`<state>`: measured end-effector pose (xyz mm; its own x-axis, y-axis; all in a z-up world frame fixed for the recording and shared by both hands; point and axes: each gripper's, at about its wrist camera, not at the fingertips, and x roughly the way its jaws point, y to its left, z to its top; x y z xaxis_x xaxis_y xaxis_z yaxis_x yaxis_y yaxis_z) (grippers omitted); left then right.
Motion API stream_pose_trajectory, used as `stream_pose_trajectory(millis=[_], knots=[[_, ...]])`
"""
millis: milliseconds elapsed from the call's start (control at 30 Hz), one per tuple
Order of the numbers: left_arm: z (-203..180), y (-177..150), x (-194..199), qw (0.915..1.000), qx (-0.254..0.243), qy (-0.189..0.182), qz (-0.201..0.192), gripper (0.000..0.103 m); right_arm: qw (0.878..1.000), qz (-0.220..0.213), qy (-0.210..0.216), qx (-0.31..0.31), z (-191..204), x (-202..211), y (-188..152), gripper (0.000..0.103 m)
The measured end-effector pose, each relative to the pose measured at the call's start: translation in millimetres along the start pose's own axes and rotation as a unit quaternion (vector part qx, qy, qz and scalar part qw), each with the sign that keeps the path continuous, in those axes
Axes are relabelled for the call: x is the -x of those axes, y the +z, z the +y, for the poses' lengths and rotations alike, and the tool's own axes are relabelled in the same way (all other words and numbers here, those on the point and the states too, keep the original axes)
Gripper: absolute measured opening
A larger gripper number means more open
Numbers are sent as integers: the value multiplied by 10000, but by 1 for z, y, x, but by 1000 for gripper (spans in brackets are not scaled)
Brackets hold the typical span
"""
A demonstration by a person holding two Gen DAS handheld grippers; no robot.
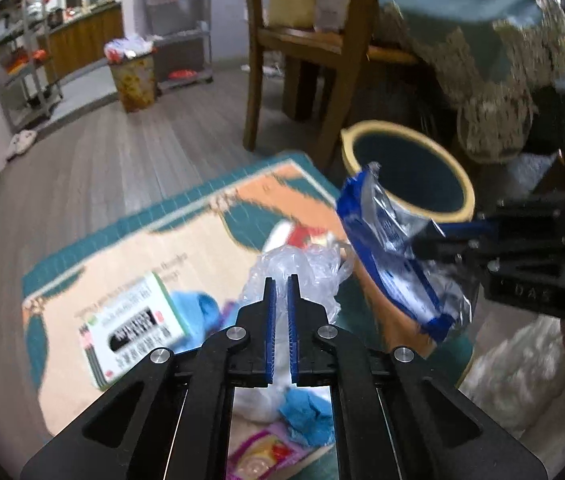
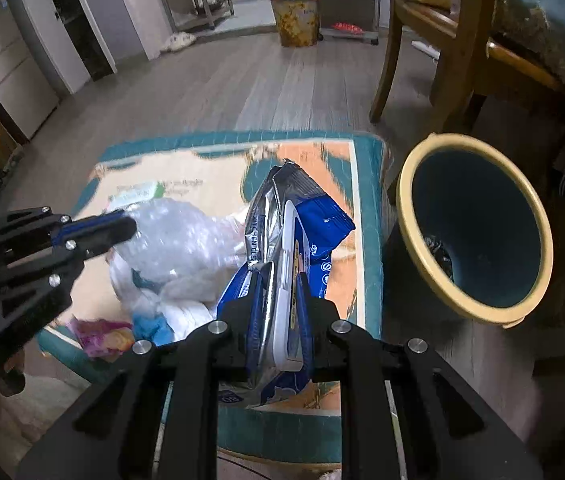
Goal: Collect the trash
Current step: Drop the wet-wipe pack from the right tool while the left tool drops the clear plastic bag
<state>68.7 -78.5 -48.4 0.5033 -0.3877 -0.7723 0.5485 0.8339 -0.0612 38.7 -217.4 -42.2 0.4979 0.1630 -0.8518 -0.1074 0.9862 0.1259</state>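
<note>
My left gripper (image 1: 281,280) is shut on a crumpled clear plastic bag (image 1: 302,268), held above a patterned floor cushion (image 1: 154,248); it also shows in the right wrist view (image 2: 122,226) with the bag (image 2: 178,248). My right gripper (image 2: 278,280) is shut on a blue and silver wipes packet (image 2: 282,236), held over the cushion's right side, left of the bin. In the left wrist view the packet (image 1: 390,256) hangs in front of the bin. The dark bin with a cream rim (image 2: 478,224) stands on the floor to the right, its mouth tilted toward me.
On the cushion lie a green and white carton (image 1: 130,328), blue cloth (image 1: 306,416), a pink wrapper (image 2: 102,336) and white tissue (image 2: 186,312). A wooden chair (image 1: 302,52) and a table with a teal cloth (image 1: 482,40) stand behind. A full waste basket (image 2: 294,16) stands far back.
</note>
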Motion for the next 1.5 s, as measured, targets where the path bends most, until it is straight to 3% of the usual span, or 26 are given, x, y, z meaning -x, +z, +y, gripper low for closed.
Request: stream_pose_trajectory(millis=[167,433,567,633,933,1067,1200,1267,1467,1500], knots=[[9,31,24,9983,229,89,-525,6,9984,-505,188,-180,-17,33,19,16],[-1,70,32,9951,220,114,-954,6,9935,-1009,250,-468,-58,67,47,16],[-13,89,25,9940,196,-41,-1079,6,9892,-1318,89,-628,-98,85,66,16],[-22,97,18,9938,155,-130,-1094,6,9863,-1368,263,-881,-123,87,74,16],[-63,123,-30,9945,-86,-500,-912,6,9804,-1327,118,-1449,-214,65,77,16],[-88,127,-60,9947,-246,-680,-727,6,9759,-1037,23,-1920,-250,47,68,16],[-112,125,-92,9948,-387,-816,-474,6,9804,-596,-431,-1830,-259,27,63,16],[-123,124,-106,9945,-430,-882,-379,6,9808,-519,-440,-1825,-260,23,61,16],[-144,126,-127,9931,-530,-945,-449,7,9789,-649,-573,-1852,-259,27,55,19],[-144,127,-129,9933,-500,-931,-468,11,9785,-669,-629,-1847,-260,28,55,22]])
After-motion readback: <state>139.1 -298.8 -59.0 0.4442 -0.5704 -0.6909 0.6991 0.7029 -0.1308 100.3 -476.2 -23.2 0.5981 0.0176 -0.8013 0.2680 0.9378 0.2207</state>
